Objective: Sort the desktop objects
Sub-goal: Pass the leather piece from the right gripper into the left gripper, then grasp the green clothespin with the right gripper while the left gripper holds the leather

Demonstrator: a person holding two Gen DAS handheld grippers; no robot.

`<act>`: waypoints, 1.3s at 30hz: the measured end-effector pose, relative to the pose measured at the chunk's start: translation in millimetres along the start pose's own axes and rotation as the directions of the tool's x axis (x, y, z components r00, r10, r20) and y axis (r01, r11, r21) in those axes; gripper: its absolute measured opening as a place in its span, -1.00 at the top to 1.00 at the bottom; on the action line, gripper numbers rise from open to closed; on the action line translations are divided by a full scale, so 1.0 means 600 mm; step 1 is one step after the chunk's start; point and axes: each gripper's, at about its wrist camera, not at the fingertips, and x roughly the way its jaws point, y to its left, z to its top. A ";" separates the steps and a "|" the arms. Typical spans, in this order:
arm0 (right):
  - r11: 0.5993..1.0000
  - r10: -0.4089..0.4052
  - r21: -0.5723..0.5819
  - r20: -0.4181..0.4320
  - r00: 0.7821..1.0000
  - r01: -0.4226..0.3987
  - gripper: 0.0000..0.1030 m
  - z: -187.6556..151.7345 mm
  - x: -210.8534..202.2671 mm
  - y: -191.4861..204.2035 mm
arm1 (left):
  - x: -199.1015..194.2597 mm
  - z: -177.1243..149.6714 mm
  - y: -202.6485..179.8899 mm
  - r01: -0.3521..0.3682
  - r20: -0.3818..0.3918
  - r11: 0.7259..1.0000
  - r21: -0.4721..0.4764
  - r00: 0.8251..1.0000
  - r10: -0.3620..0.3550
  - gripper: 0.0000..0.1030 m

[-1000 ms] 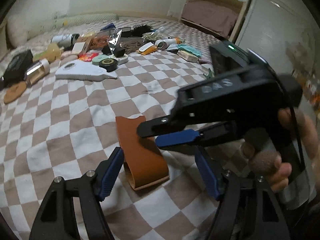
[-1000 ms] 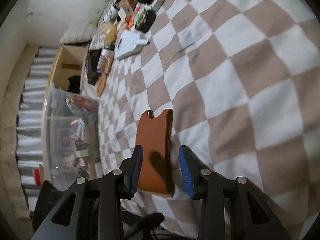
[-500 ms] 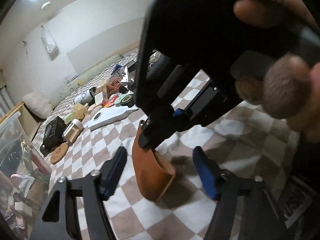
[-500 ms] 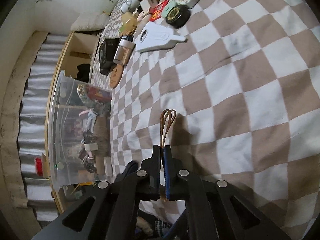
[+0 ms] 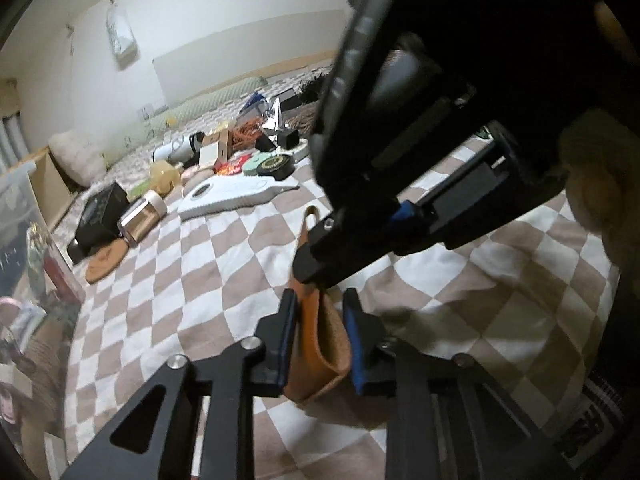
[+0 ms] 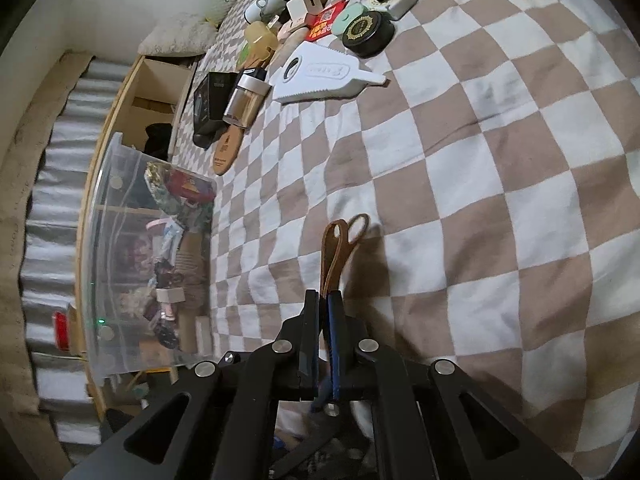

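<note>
Left wrist view: nearest, the left gripper (image 5: 320, 336) has just been closing around the brown leather sleeve (image 5: 320, 344), whose open pocket end sits between the blue pads; the left pad touches it, the right pad stands just beside it. The sleeve is tan, folded flat, with a notched upper end. The right gripper (image 5: 316, 268) clamps the sleeve from above, jaws pressed narrow on it, with the person's fingers (image 5: 592, 184) on its handle at the right. From the right wrist the sleeve (image 6: 334, 256) stands on edge above the checked bedcover (image 6: 500, 184). Further off lie a white scoop (image 6: 324, 74), a black round tin (image 6: 368, 34) and a jar (image 6: 246, 100); left, off the cover's edge, a clear storage bin (image 6: 132, 264)
</note>
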 end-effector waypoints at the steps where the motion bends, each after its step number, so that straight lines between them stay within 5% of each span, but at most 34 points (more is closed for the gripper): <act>1: 1.000 -0.006 -0.004 0.001 1.000 0.006 0.91 0.000 0.001 -0.001 | -0.002 -0.001 -0.002 0.002 -0.002 1.000 -0.005 1.000 -0.002 0.61; 6: 0.999 0.010 -0.031 0.011 1.000 -0.010 0.89 0.000 -0.012 -0.006 | 0.001 0.000 0.000 0.004 -0.014 1.000 -0.031 1.000 -0.004 0.64; 13: 0.991 -0.114 -0.055 0.177 0.978 0.125 0.89 0.024 -0.109 -0.046 | 0.020 -0.001 0.053 0.045 -0.056 0.975 -0.218 0.997 -0.059 0.70; 16: 0.931 -0.321 -0.059 0.337 0.885 0.360 0.88 0.045 -0.169 -0.078 | 0.024 -0.003 0.068 0.063 -0.065 0.958 -0.280 0.994 -0.085 0.70; 18: 0.898 -0.399 -0.014 0.394 0.828 0.439 0.88 0.060 -0.203 -0.110 | 0.025 -0.004 0.070 0.069 -0.068 0.953 -0.296 0.993 -0.093 0.70; 20: 0.879 -0.451 0.048 0.404 0.796 0.474 0.84 0.075 -0.231 -0.147 | 0.025 -0.004 0.068 0.069 -0.069 0.952 -0.297 0.993 -0.094 0.70; 22: 0.855 -0.503 0.108 0.410 0.761 0.507 0.19 0.090 -0.257 -0.183 | 0.028 -0.004 0.063 0.073 -0.075 0.953 -0.293 0.992 -0.099 0.70; 23: 0.839 -0.529 0.124 0.409 0.744 0.529 -0.63 0.094 -0.263 -0.194 | 0.030 -0.004 0.062 0.070 -0.080 0.954 -0.292 0.992 -0.098 0.69; 24: 0.825 -0.549 0.130 0.415 0.726 0.550 -0.82 0.097 -0.267 -0.201 | 0.032 -0.004 0.060 0.068 -0.085 0.954 -0.291 0.992 -0.096 0.68; 28: 0.786 -0.590 0.104 0.422 0.688 0.610 -0.76 0.116 -0.268 -0.213 | 0.042 -0.011 0.062 0.066 -0.105 0.948 -0.311 0.989 -0.103 0.64; 30: 0.768 -0.606 0.082 0.414 0.679 0.635 -0.22 0.130 -0.258 -0.217 | 0.043 -0.011 0.063 0.067 -0.103 0.947 -0.315 0.989 -0.105 0.64; 31: 0.749 -0.628 0.078 0.400 0.668 0.658 -0.12 0.142 -0.249 -0.223 | 0.043 -0.011 0.062 0.067 -0.103 0.947 -0.313 0.989 -0.104 0.64; 35: 0.705 -0.678 0.109 0.394 0.620 0.701 0.08 0.169 -0.240 -0.243 | 0.042 -0.012 0.062 0.070 -0.101 0.948 -0.311 0.989 -0.106 0.64; 39: 0.703 -0.675 0.098 0.405 0.617 0.705 0.13 0.177 -0.233 -0.243 | 0.043 -0.013 0.065 0.074 -0.103 0.944 -0.321 0.988 -0.112 0.64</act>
